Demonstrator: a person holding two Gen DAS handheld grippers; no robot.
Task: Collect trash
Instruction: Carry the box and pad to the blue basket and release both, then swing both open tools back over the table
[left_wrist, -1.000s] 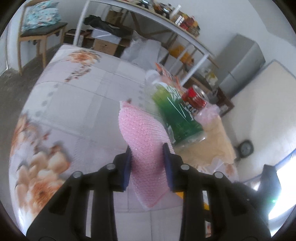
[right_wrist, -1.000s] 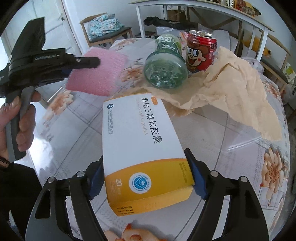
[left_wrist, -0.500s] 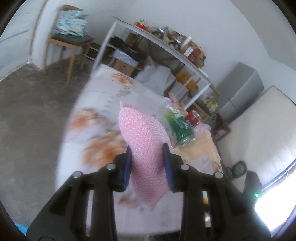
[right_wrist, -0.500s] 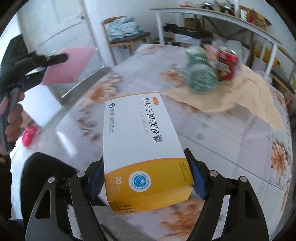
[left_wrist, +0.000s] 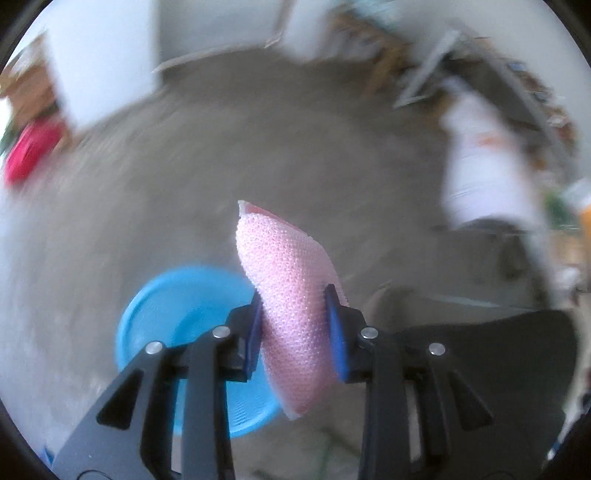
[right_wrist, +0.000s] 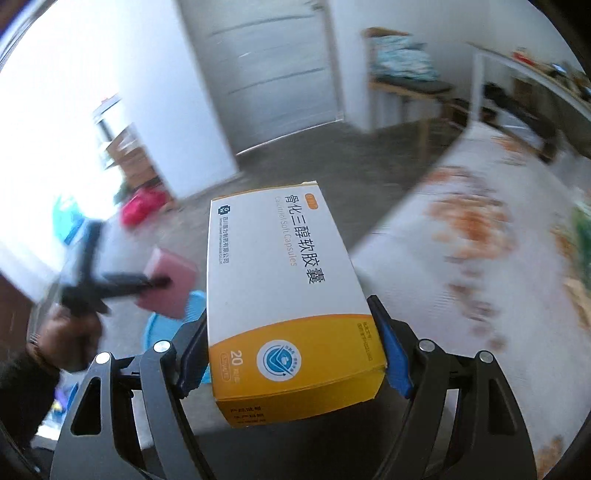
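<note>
The left gripper (left_wrist: 293, 325) stays clamped on the pink bubble-wrap pouch (left_wrist: 291, 306), but the flowered table (right_wrist: 480, 266) that lay under it a second ago has given way to grey floor (left_wrist: 258, 147) and a blue basket (left_wrist: 177, 317) at lower left. The right gripper (right_wrist: 291, 354) still clamps the white-and-yellow medicine box (right_wrist: 284, 295); the table has slid to the right edge, with a white door (right_wrist: 273, 70) above.

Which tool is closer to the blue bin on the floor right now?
Left. The left tool, clamping the pink bubble wrap, hangs right above the blue bin. The right tool, holding the medicine box, sits farther back, beside the table.
</note>
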